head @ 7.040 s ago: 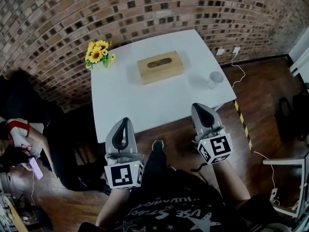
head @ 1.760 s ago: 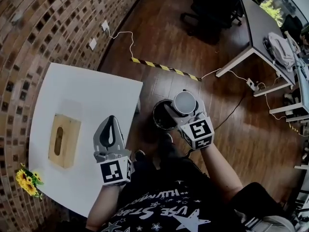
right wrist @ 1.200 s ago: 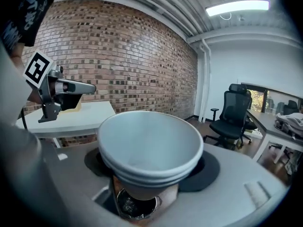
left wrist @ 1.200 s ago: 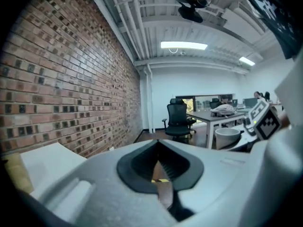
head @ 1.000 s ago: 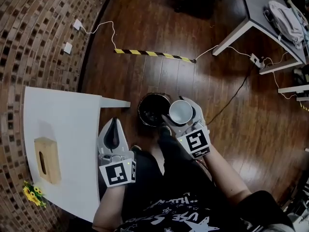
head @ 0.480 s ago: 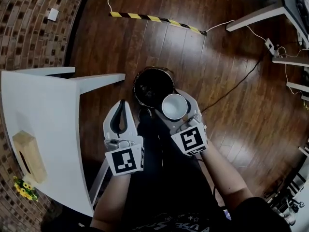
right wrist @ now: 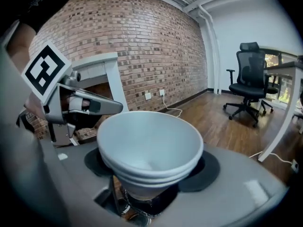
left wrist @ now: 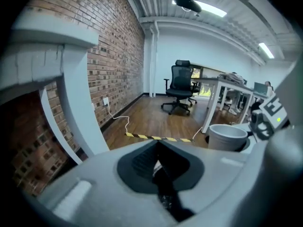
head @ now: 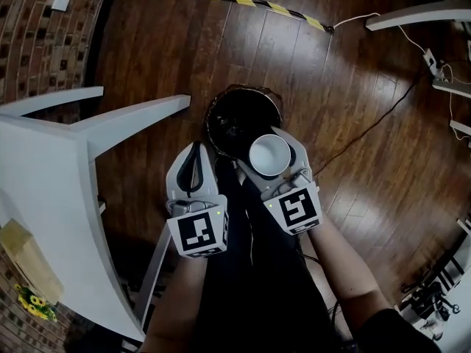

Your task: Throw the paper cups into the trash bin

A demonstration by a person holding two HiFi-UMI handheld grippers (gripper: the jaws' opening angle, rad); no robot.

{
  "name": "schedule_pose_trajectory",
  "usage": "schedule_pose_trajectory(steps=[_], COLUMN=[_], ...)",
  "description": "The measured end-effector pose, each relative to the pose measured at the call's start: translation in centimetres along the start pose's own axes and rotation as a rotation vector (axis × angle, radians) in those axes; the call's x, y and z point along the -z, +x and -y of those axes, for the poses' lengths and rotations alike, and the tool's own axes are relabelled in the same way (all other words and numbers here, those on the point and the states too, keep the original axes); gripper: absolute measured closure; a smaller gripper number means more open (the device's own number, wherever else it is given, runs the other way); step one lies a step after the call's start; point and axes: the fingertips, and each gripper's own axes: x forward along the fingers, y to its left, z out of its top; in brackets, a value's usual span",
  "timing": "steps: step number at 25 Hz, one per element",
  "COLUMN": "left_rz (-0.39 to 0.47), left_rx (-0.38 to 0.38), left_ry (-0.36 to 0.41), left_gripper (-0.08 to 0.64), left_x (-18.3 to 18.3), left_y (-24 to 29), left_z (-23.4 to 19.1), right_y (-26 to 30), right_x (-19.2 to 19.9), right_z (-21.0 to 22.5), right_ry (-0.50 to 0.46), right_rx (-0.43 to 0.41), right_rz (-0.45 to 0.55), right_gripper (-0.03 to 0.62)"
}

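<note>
Now my right claw (head: 268, 151), clamped on the cups (head: 270, 156), has reached the bin (head: 212, 120); release looks next. Left claw (head: 194, 157) pressed together, empty.

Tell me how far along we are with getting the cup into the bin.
Done: the cup is off the table and at the bin. In hand: the right claw is clamped on it, upright, over the bin's near edge as the head view shows it. Left to do: open that claw so the cup drops in. The left claw is shut and empty.
</note>
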Motion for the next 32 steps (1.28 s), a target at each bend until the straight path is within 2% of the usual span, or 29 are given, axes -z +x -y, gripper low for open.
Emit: schedule_pose_trajectory(steps=[4,8,12,20,25,29,32], left_rz=[-0.034,-0.079,-0.084,-0.147,-0.177,-0.17,-0.165], left_rx=[0.013,0.018,0.008,0.011,0.026,0.032,0.037], left_ry=[0.055,0.091,0.088,0.062,0.052,0.054,0.049], left_gripper=[0.555,0.555,0.555,0.555,0.555,0.555,0.555], left_x=[4.6,7.3,9.1,13.4,14.6,14.9,14.9], left_y=[2.3,3.8,5.1,7.0,7.5,7.5,7.3], left_z=[-1.3,-1.8,-2.1,-1.1,-0.3,-0.1,-0.1], right_y=[2.2,3.6,4.4,6.6,7.7,8.0,8.1], right_x=[3.2,6.0,8.4,12.6,14.2,15.1,15.2], right_z=[-0.1,0.2,0.6,0.9,1.3,0.9,0.7], right_ry=[0.025,0.044,0.084,0.138,0.171,0.177,0.207], right_rx=[-0.002,0.001,0.011,0.014,0.023,0.005,-0.012], right_rz=[-0.038,-0.083,-0.096,-0.125,-0.16,-0.187,-0.186], right_gripper=[0.242,0.242,0.241,0.241,0.235,0.224,0.181])
